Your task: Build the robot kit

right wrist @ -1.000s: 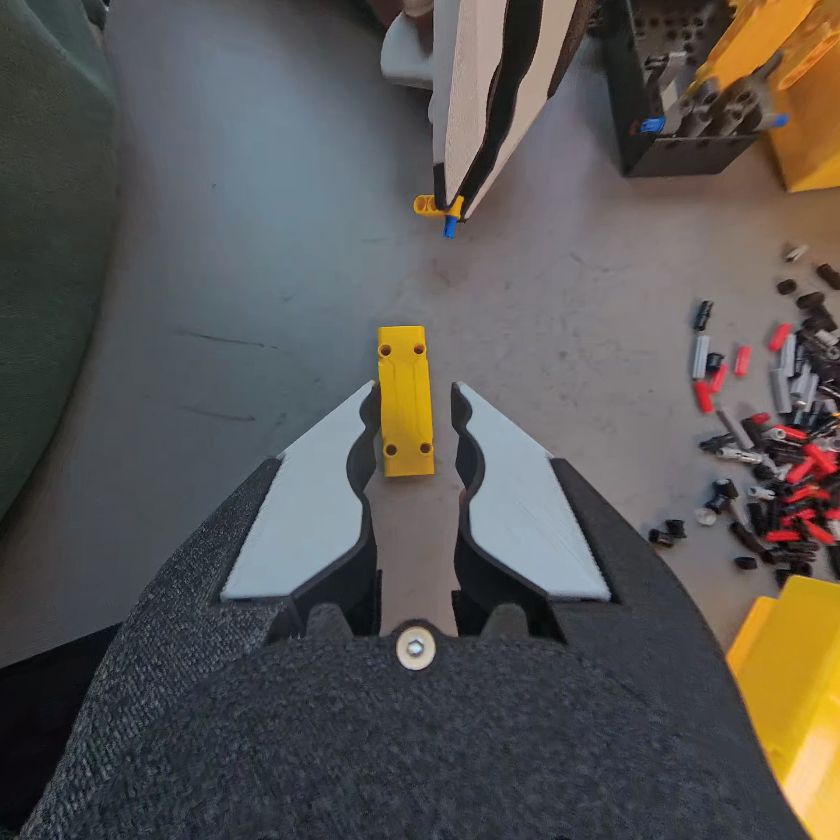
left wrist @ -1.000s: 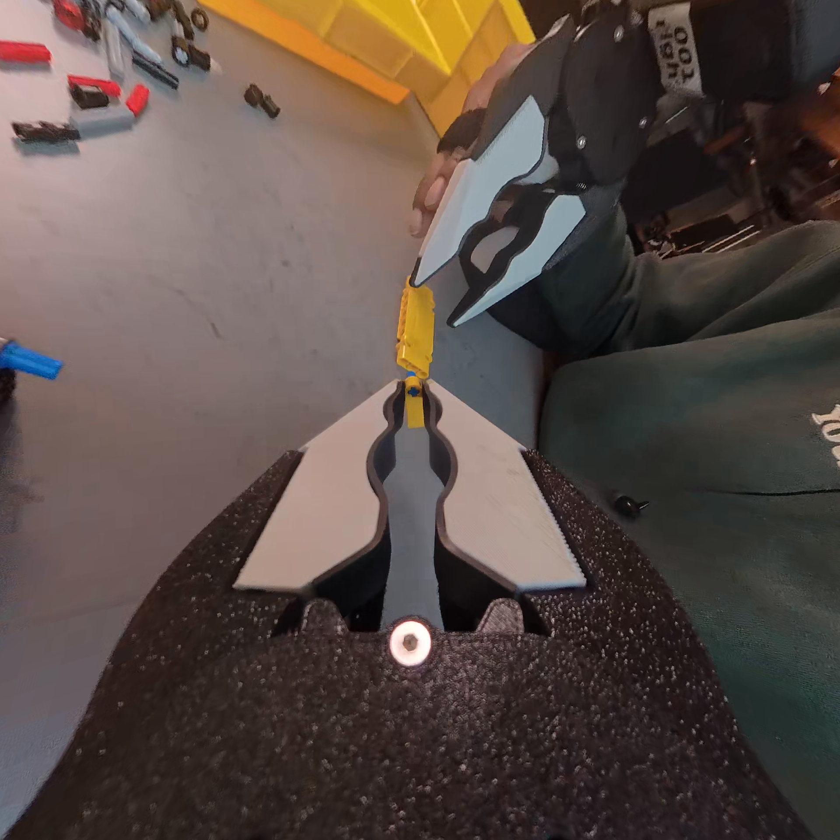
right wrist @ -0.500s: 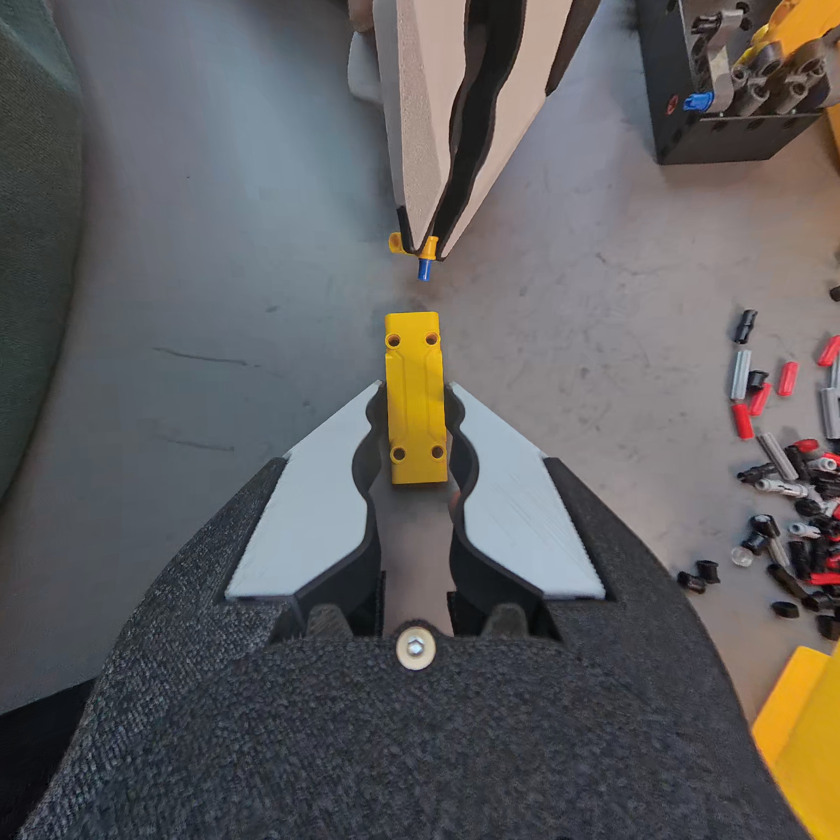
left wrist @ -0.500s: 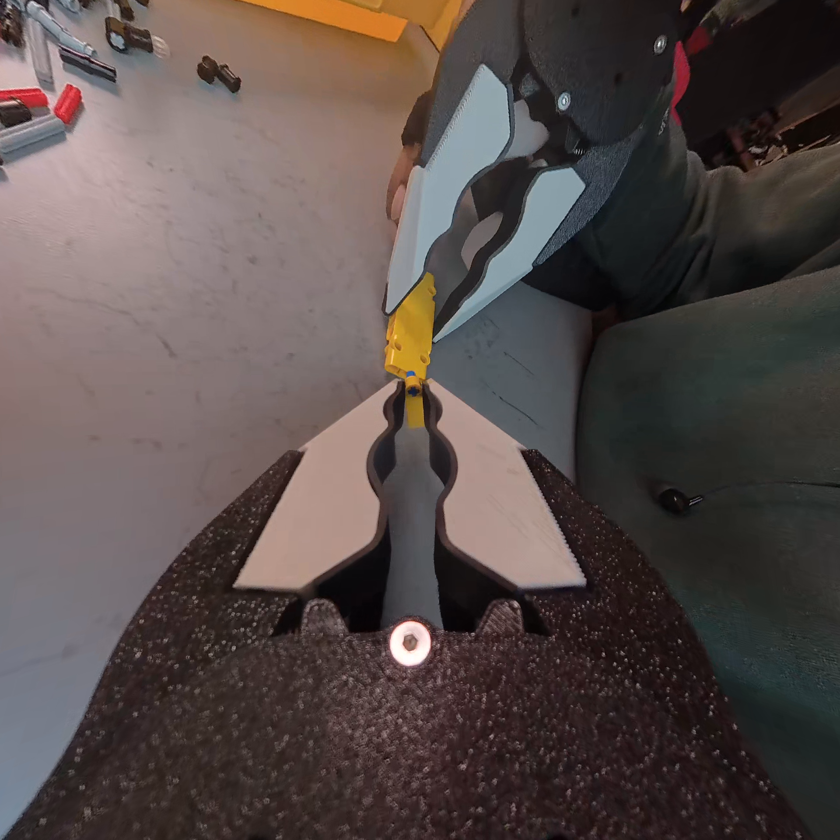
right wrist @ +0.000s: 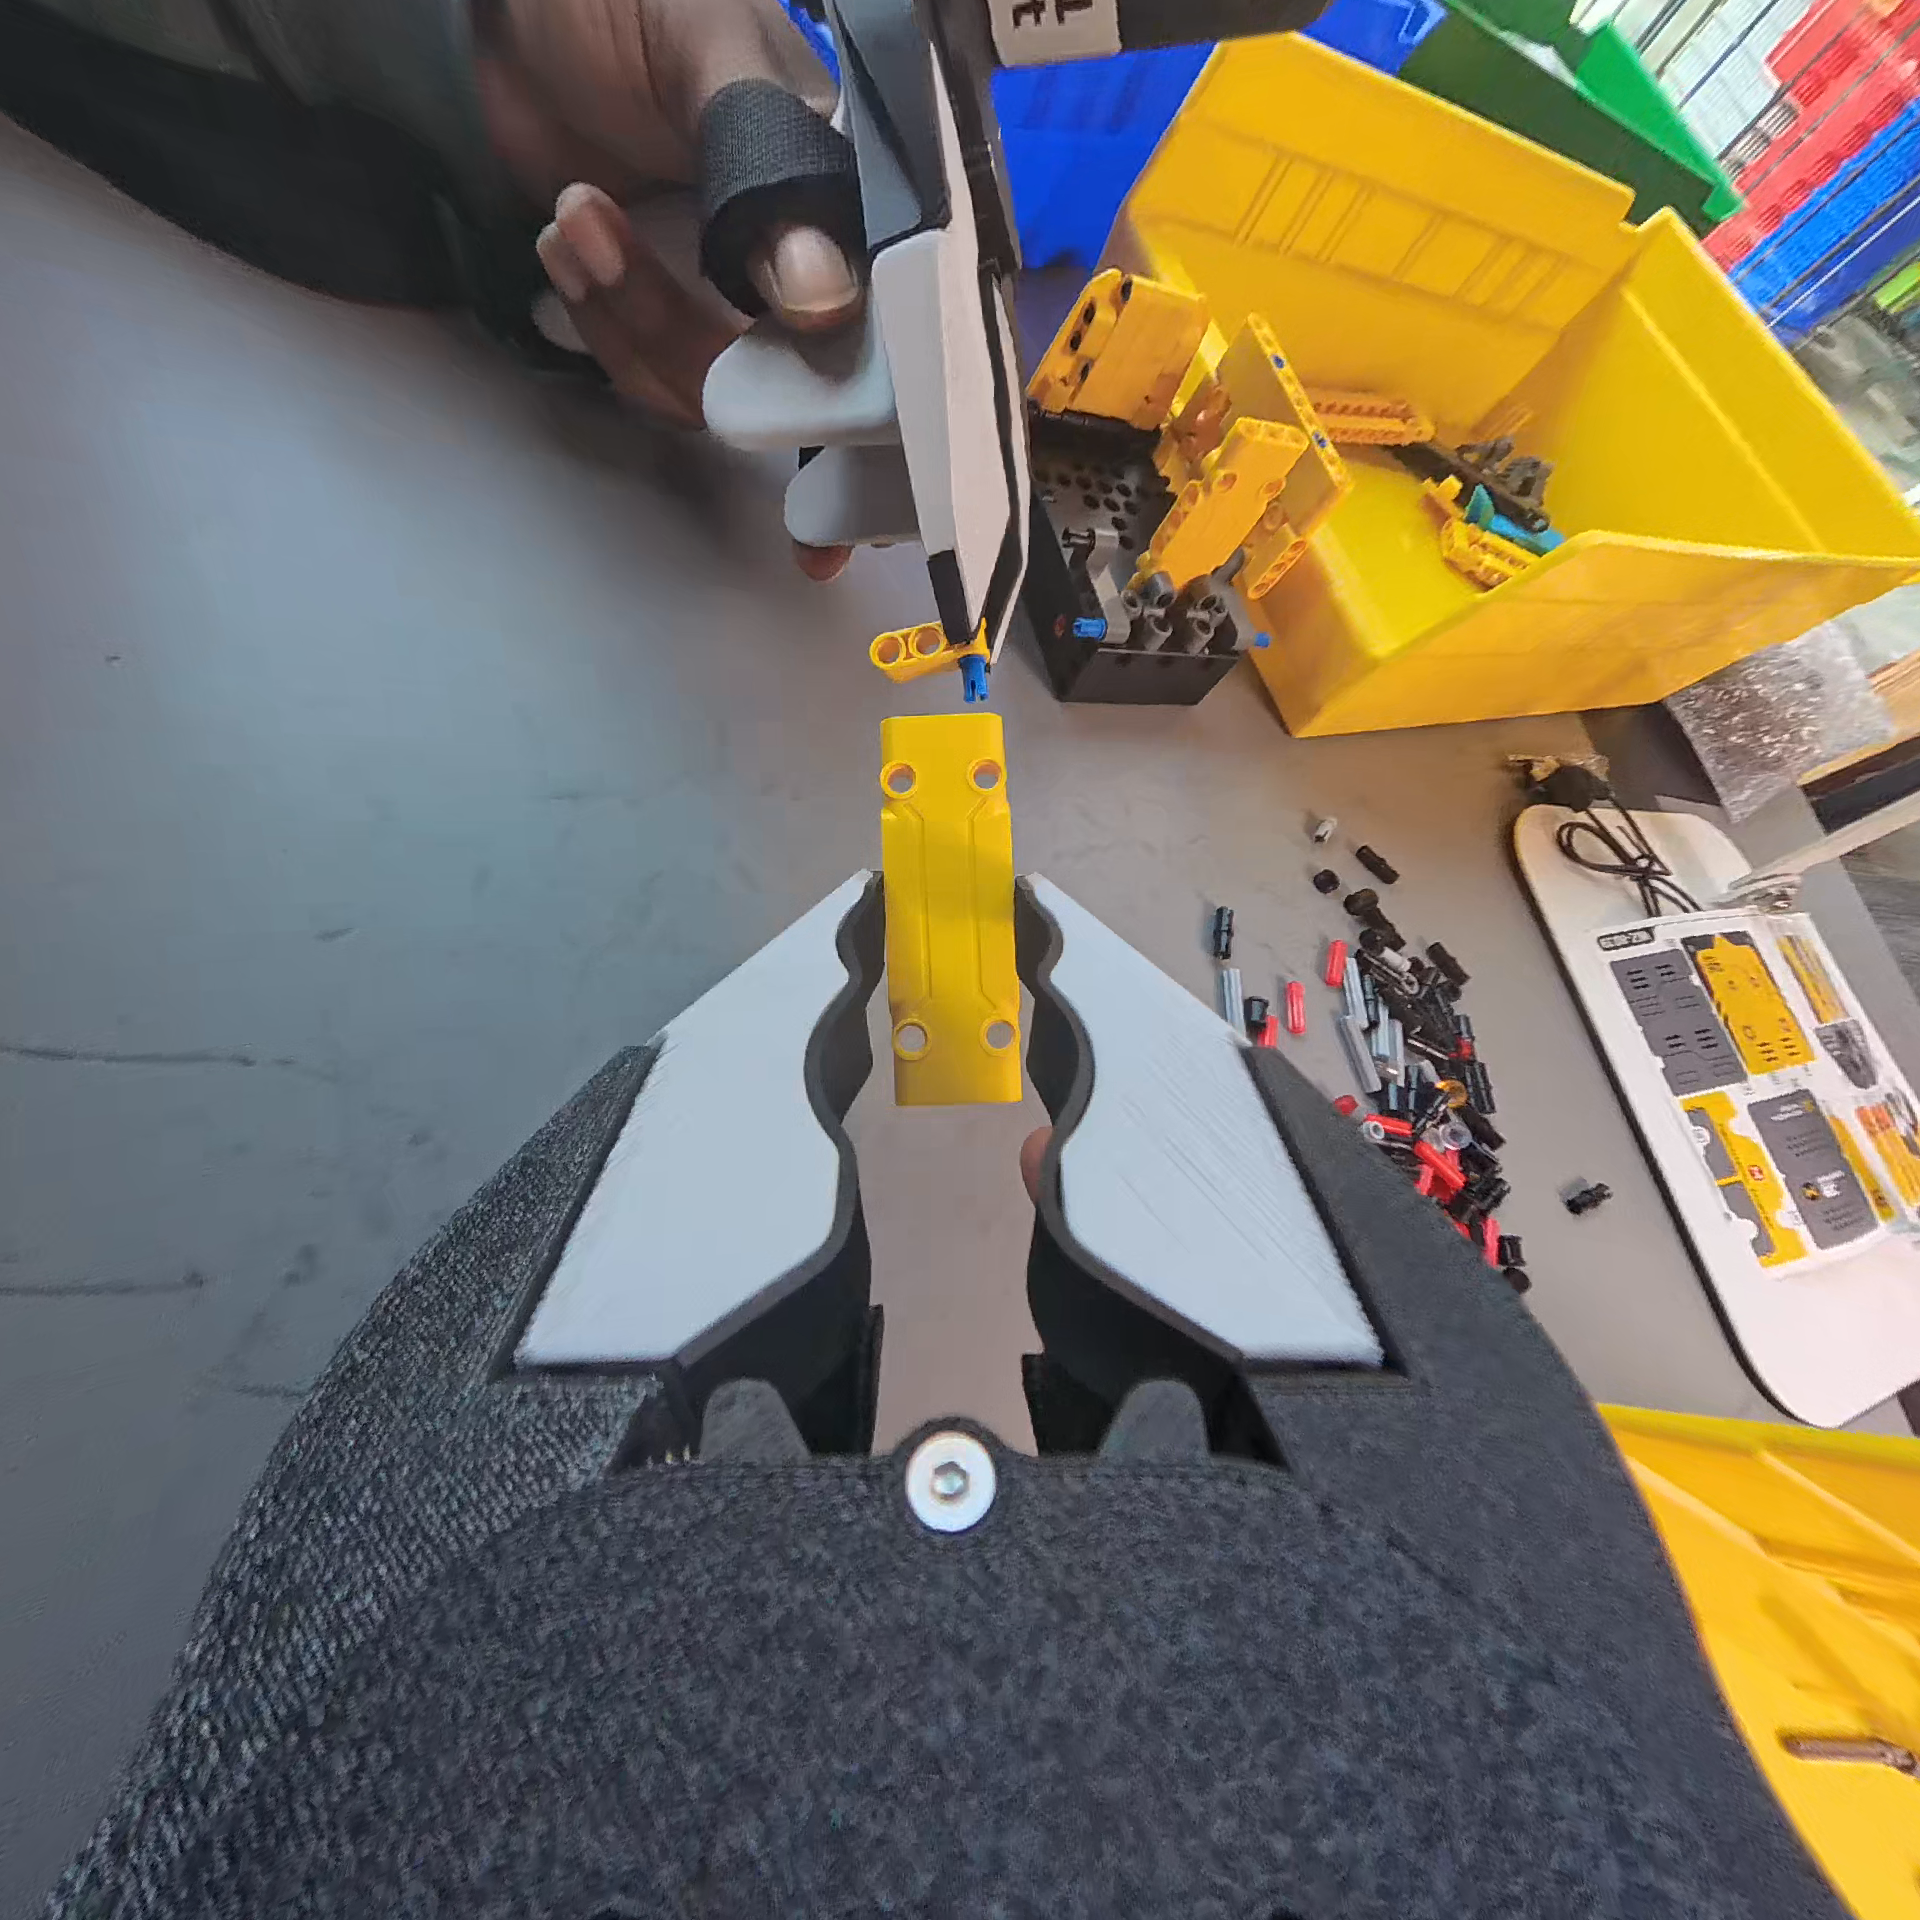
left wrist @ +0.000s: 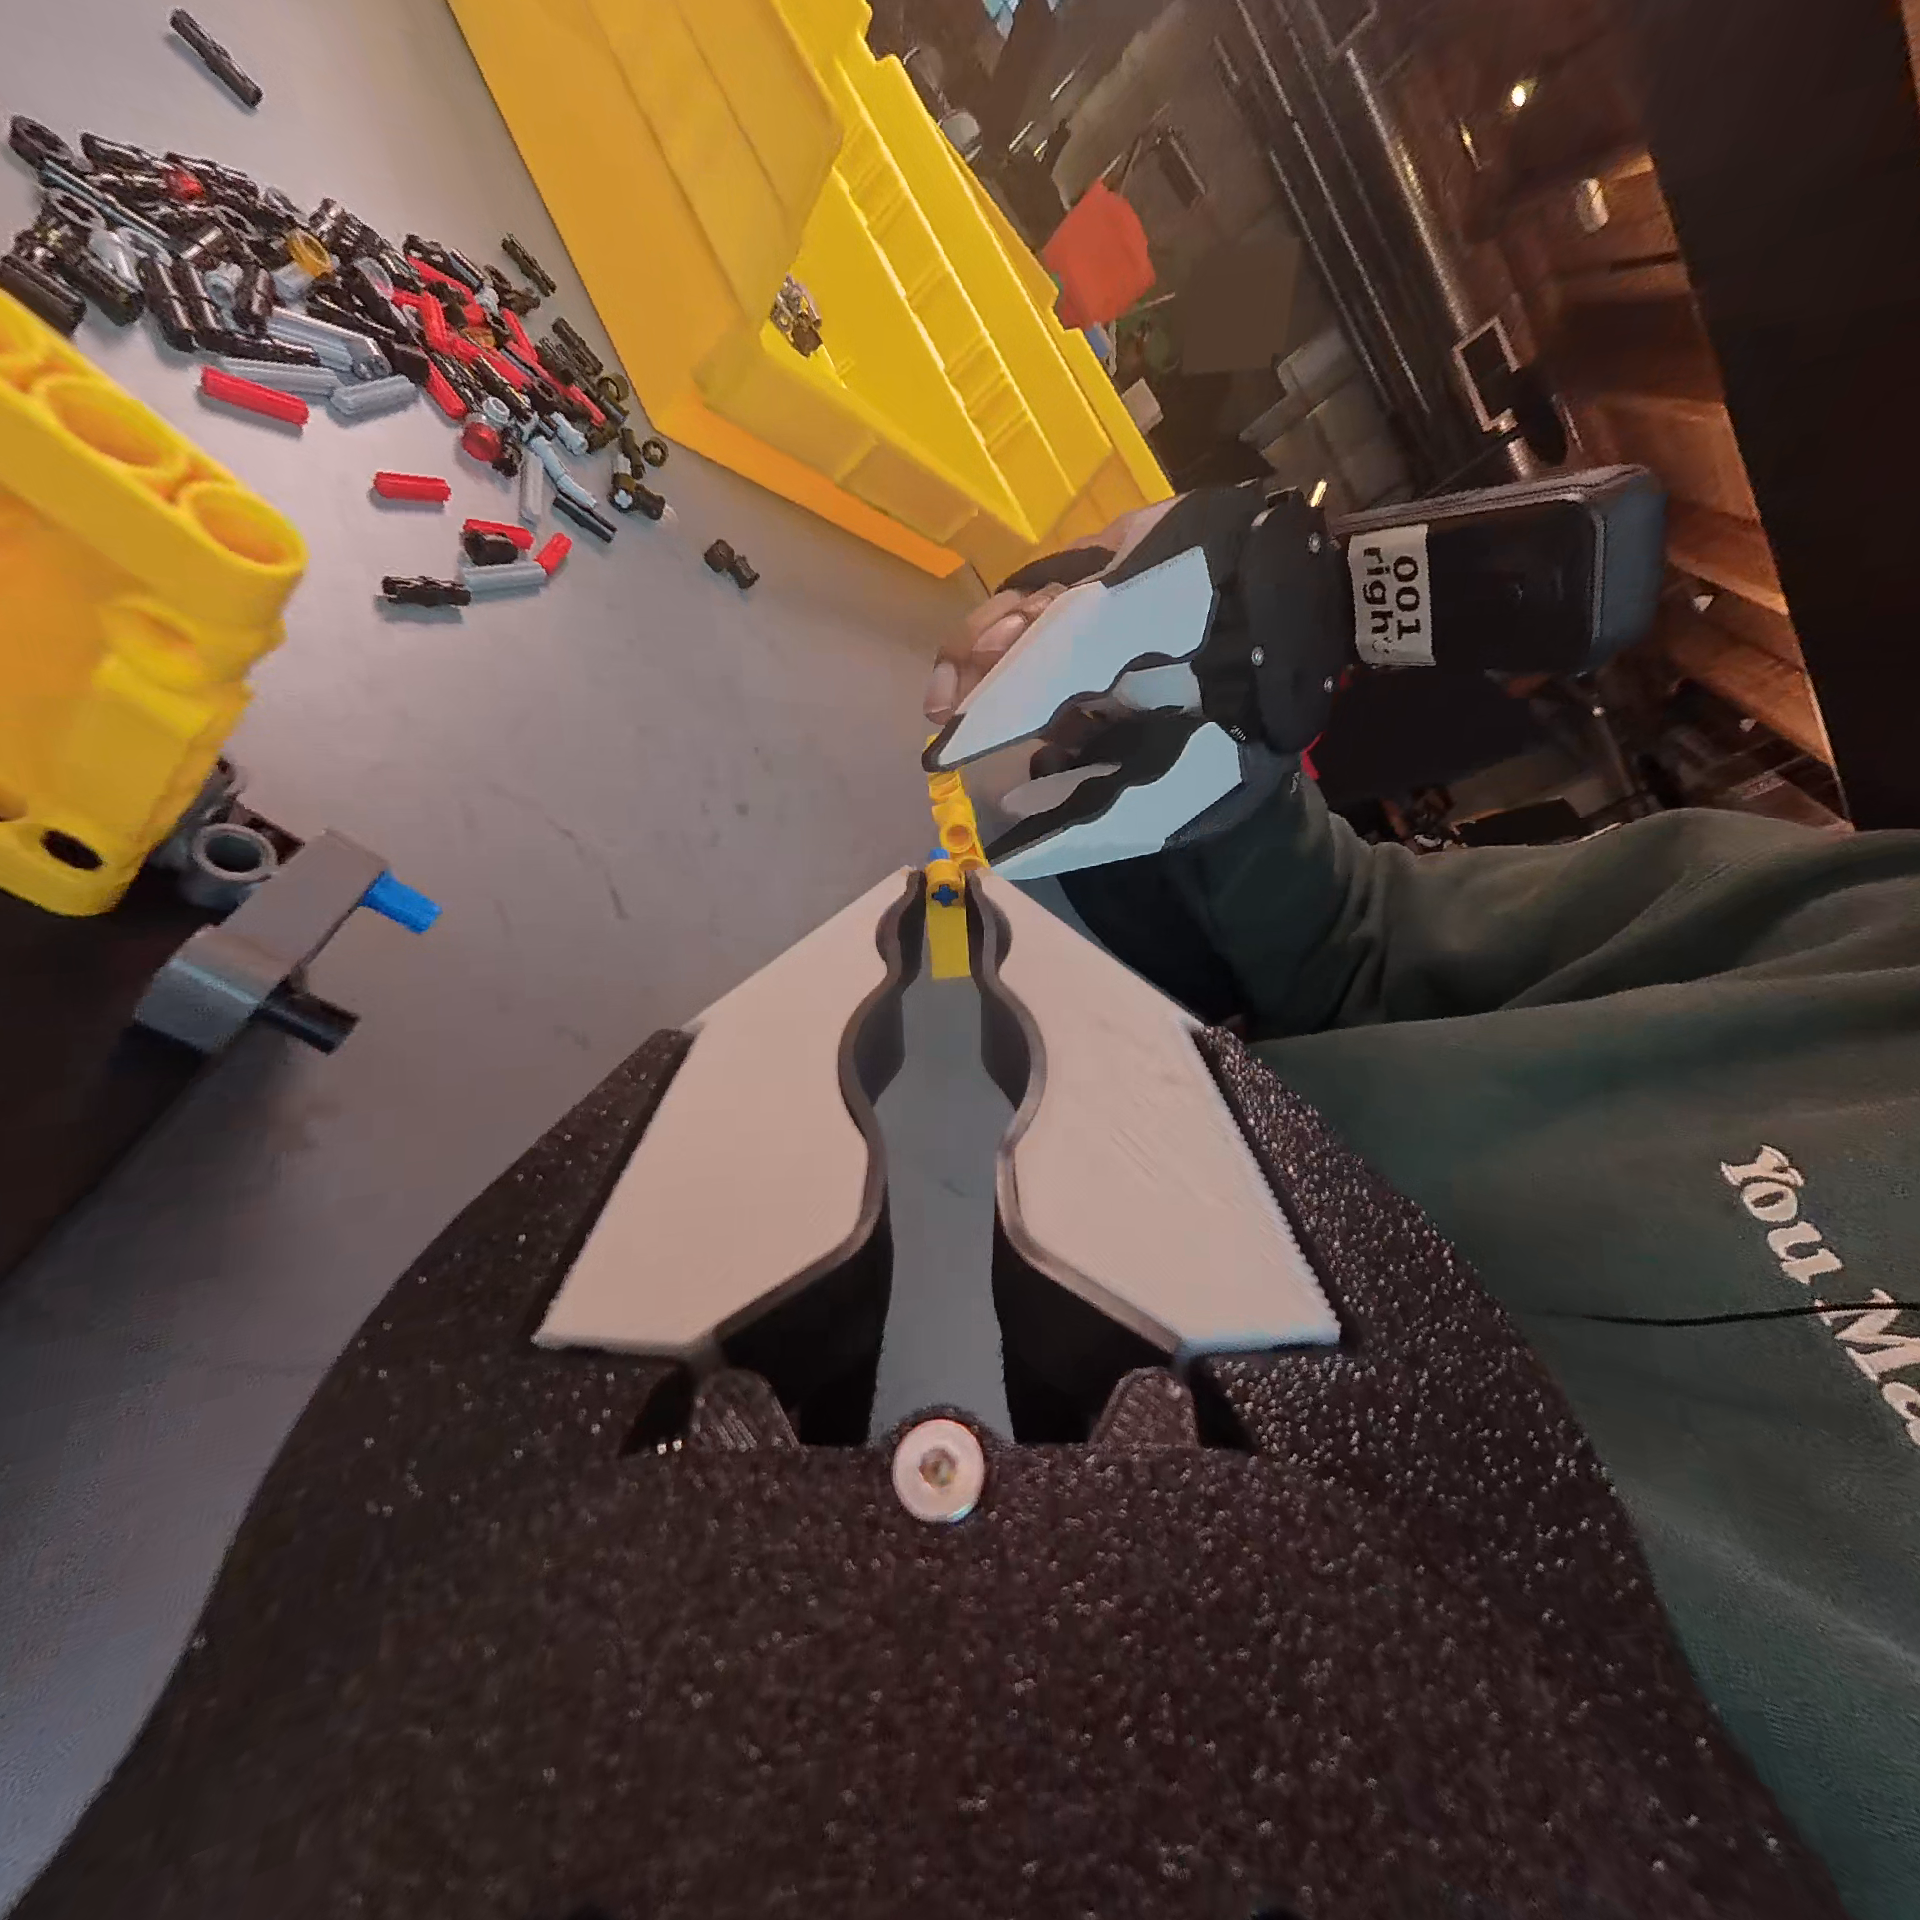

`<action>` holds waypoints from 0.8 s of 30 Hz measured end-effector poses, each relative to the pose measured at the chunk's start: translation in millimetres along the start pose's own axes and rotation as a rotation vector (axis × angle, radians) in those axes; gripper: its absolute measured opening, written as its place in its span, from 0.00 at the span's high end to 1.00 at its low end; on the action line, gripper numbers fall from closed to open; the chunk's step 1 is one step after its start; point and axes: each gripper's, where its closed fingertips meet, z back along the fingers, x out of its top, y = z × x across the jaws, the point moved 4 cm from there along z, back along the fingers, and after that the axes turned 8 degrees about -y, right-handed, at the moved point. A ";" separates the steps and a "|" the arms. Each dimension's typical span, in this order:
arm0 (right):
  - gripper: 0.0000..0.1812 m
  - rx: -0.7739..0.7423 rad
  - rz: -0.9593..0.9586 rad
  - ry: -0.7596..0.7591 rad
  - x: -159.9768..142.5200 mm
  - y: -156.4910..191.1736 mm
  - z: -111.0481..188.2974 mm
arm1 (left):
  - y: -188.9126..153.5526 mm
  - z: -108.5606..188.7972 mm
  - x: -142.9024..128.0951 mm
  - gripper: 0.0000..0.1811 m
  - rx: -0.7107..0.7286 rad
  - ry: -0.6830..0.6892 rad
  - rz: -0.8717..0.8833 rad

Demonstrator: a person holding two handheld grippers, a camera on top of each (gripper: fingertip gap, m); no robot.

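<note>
The grey worktop [right wrist: 312,831] is the biggest thing here. On it, behind the tools, sits a big yellow bin [right wrist: 1558,436] with yellow building pieces inside. Just in front of that bin stands a black block model [right wrist: 1132,644] with grey and yellow parts on top. To the right lies a white sheet with pictures of yellow and grey parts [right wrist: 1766,1091]. Beside the sheet is a loose heap of small black, red and grey pins [right wrist: 1423,1049].

The right tool [right wrist: 948,894] is closed partway on a flat yellow panel [right wrist: 948,914] with 4 round holes. It grips the panel by its 2 long edges, up off the worktop.

The left tool [left wrist: 943,902] is squeezed almost fully closed. It pinches a small yellow beam [right wrist: 914,652] with a blue pin [right wrist: 972,677] stuck in it.

The blue pin points at the top edge of the panel. In the right wrist view there is a small gap between them, so the 2 pieces look lined up but not yet joined. Pushing them together is what looks left to do.
</note>
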 end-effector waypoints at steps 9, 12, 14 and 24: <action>0.87 -0.045 0.032 -0.047 5.0 -2.4 -2.9 | -0.6 0.0 0.0 0.97 -0.005 0.001 -0.001; 0.87 -0.068 0.035 -0.065 7.4 -5.5 -1.7 | -0.4 0.6 0.7 0.97 -0.005 -0.002 0.001; 0.87 -0.061 0.035 -0.064 7.3 -4.5 -2.1 | -0.1 0.5 0.4 0.97 -0.005 0.000 0.002; 0.87 -0.028 0.097 0.101 -12.8 4.8 -11.0 | 7.0 0.3 -5.0 0.97 0.077 0.054 -0.075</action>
